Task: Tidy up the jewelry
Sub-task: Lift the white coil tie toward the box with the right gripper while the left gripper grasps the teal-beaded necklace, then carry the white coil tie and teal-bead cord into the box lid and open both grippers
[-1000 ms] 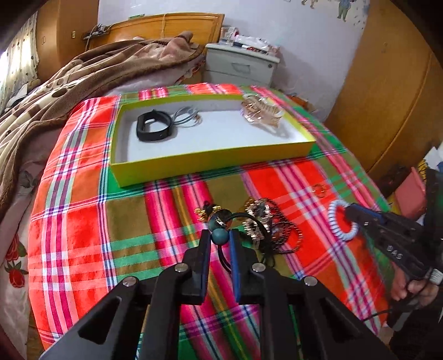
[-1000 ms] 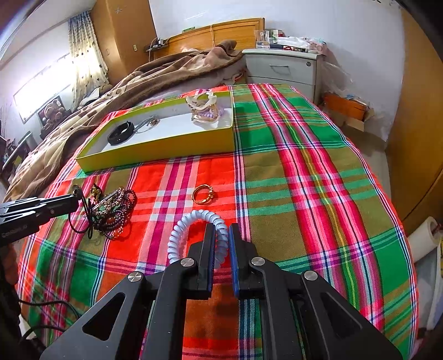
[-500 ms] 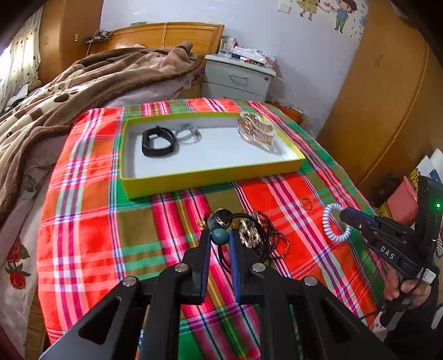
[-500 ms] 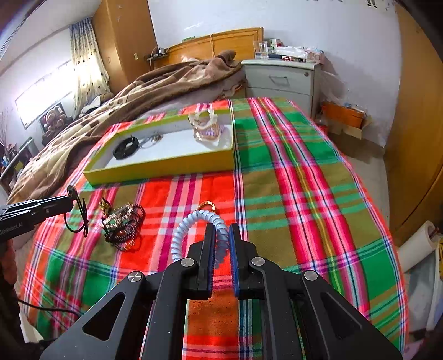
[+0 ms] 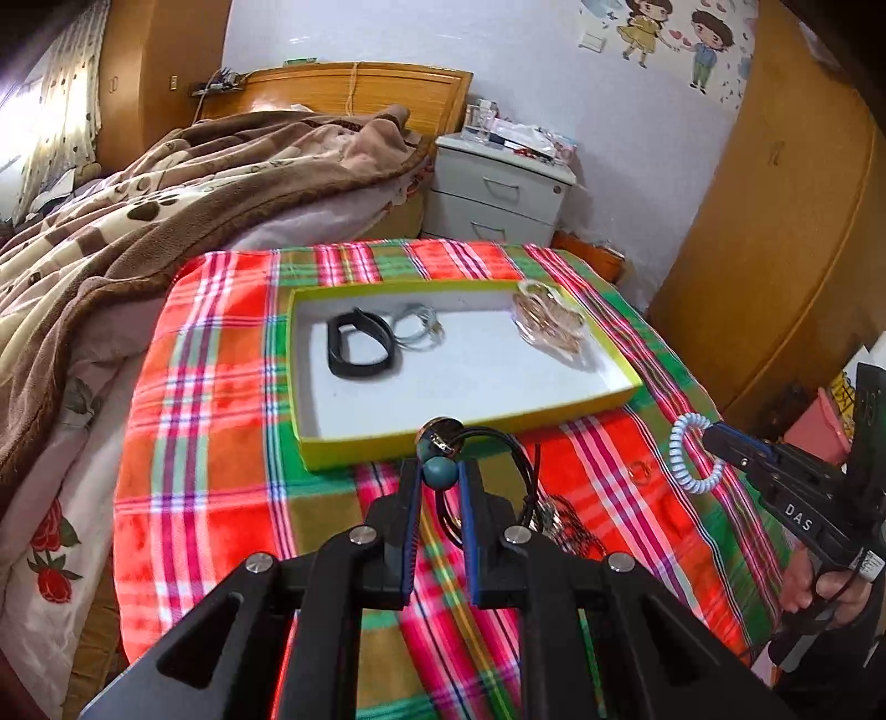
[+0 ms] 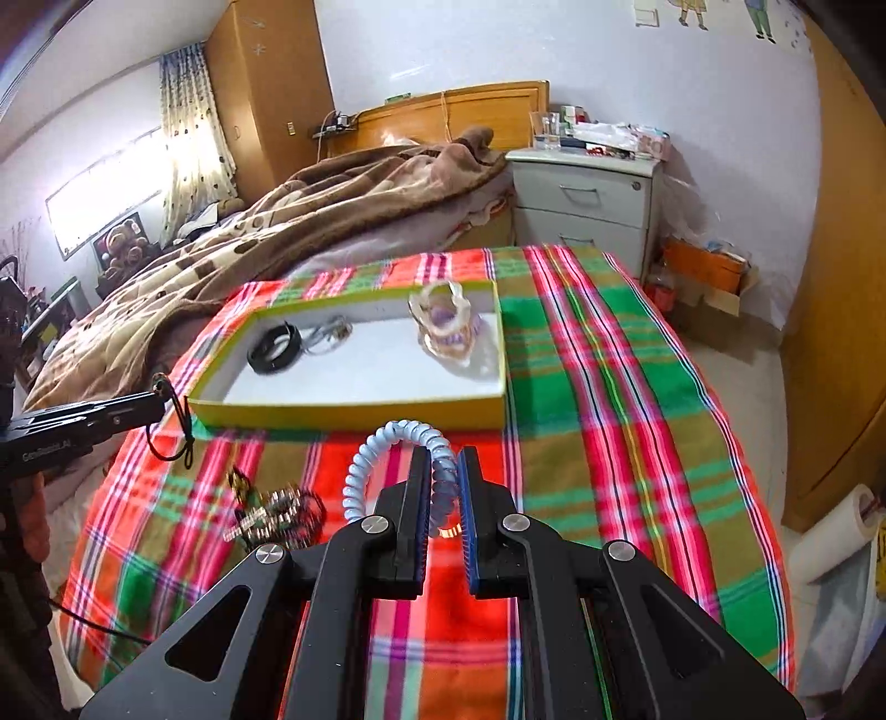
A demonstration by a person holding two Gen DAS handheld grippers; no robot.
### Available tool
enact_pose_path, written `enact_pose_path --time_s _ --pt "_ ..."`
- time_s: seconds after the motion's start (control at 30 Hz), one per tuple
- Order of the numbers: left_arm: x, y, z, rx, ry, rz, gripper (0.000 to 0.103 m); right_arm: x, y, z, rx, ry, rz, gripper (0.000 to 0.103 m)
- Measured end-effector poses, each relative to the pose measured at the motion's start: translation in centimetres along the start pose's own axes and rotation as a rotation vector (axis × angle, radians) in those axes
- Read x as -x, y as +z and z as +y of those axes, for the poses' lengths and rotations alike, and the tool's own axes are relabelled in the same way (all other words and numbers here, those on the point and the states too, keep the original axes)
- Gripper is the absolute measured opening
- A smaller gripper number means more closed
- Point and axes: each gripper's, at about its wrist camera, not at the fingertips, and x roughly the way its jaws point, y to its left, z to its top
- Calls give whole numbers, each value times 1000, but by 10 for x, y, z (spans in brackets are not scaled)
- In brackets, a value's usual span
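Lifting clear of the plaid cloth (image 5: 210, 421) since a second ago, the left gripper (image 5: 440, 476) clamps a beaded black cord (image 5: 443, 471), the right gripper (image 6: 443, 476) a pale coil band (image 6: 387, 437), both short of the yellow tray (image 5: 470, 423).

A brown paw-print blanket (image 5: 166, 210) lies heaped on the bed beside a wooden headboard (image 5: 354, 88). A grey two-drawer nightstand (image 6: 587, 205) stands against the wall, cluttered on top. Cartoon stickers (image 5: 670, 41) decorate the wall.
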Motion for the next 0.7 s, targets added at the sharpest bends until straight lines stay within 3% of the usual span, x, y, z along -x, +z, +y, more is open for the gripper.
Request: enact_pose_path --time_s 0.4,0.7 --pt "-22 34 21 24 40 -1 14 -37 48 21 44 26 -8 10" --pt "-54 45 29 40 66 47 14 -90 80 38 73 41 49 10"
